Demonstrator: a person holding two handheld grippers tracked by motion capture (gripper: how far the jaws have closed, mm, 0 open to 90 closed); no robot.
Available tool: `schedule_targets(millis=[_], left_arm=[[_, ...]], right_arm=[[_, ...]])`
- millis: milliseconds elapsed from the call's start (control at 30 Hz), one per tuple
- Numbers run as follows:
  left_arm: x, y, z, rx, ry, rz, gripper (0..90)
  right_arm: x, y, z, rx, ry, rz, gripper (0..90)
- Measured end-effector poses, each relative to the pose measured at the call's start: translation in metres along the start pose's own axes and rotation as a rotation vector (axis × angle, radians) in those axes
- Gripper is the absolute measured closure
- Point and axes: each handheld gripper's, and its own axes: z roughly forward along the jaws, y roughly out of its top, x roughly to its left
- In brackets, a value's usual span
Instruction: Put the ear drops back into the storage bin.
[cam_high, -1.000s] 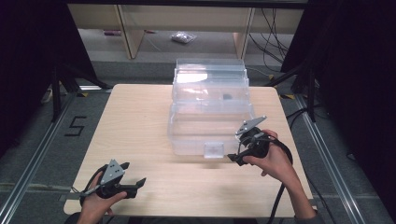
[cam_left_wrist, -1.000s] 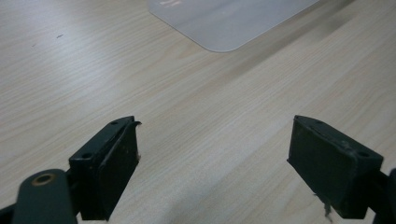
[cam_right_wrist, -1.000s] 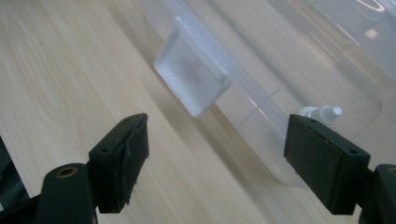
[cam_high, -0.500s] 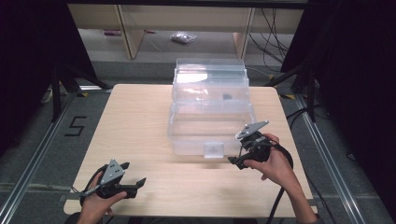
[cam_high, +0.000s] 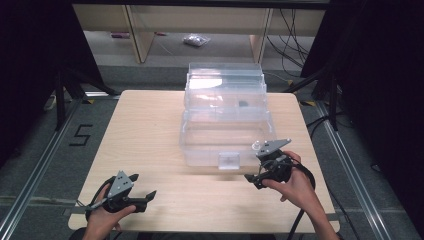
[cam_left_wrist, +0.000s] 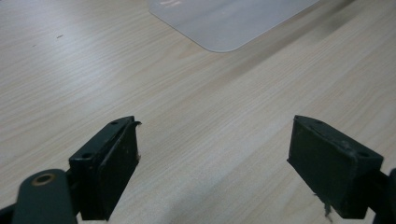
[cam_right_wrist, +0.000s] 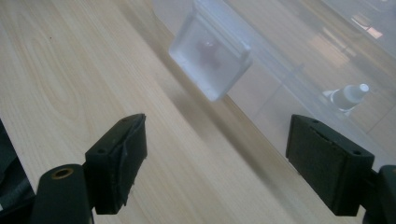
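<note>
While resting the left gripper (cam_high: 145, 199), released and empty, low over the desk (cam_high: 150, 130) well off the front-left of the clear box (cam_high: 225, 135) standing mid-desk, holds the right gripper (cam_high: 251, 181), likewise spread wide and empty, just before that box's front latch (cam_high: 229, 161), presumably ready to undo it.

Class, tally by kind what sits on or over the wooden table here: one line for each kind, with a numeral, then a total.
Clear plastic storage boxes: 1
Small white-capped bottles inside the box: 1
Hand-held grippers: 2, left gripper and right gripper, both with jaws apart
Total: 4
</note>
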Motion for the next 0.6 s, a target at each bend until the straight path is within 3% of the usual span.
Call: schedule_targets(millis=[333,400,600], left_arm=[[0.0,0.0,0.0,0.0,0.0,0.0,15.5],[0.0,0.0,0.0,-0.001,-0.001,-0.001,15.5],[0.0,0.0,-0.001,0.004,0.0,0.006,15.5]], right_arm=[[0.008,-0.01,0.005,-0.031,0.005,-0.006,22.2],[0.008,-0.012,0.005,-0.022,0.001,-0.029,21.7],[0.013,-0.018,0.01,-0.038,0.005,-0.013,24.0]])
